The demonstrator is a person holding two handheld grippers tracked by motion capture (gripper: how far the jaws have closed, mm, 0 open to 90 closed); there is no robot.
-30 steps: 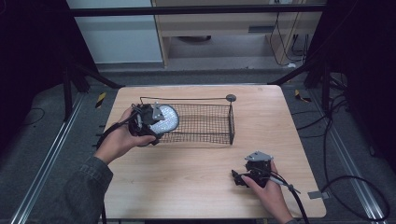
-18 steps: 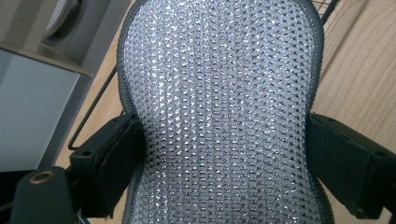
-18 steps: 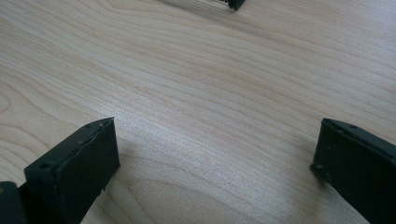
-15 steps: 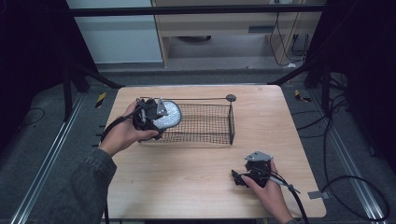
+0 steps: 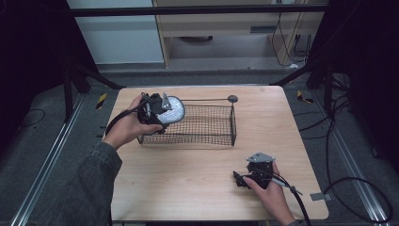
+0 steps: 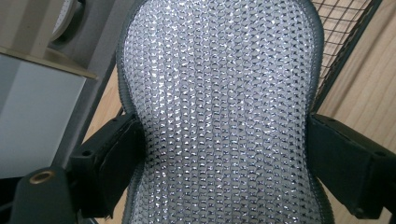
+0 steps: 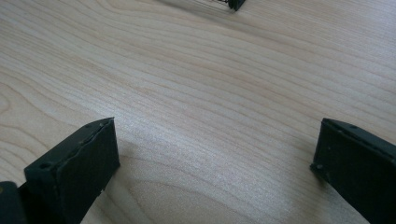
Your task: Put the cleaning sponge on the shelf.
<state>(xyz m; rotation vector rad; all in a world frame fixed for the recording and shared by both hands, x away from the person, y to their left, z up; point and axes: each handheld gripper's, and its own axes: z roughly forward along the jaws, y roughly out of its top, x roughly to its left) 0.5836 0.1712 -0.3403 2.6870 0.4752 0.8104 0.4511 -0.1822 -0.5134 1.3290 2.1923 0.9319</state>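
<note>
A silvery, glittering oval pad [image 5: 174, 109] with a grey rim hangs over the left end of a black wire basket [image 5: 188, 139]. My left gripper [image 5: 159, 113] is shut on it. In the left gripper view both jaws press the narrow waist of the pad [image 6: 219, 93], and my left gripper [image 6: 224, 154] tilts it up above the basket wire [image 6: 341, 42]. My right gripper [image 5: 241, 179] rests on the wooden table [image 5: 188, 183] near its front right. In the right gripper view my right gripper [image 7: 215, 154] stands open with only bare wood between its jaws.
A small dark round disc [image 5: 232, 98] lies by the basket's back right corner. A corner of the basket [image 7: 233, 3] shows at the top of the right gripper view. The table edges drop to a grey floor with cables [image 5: 348, 183] at the right.
My left gripper has carried the pad slightly rightward and away from the person, over the basket's left end. The right gripper has stayed put.
</note>
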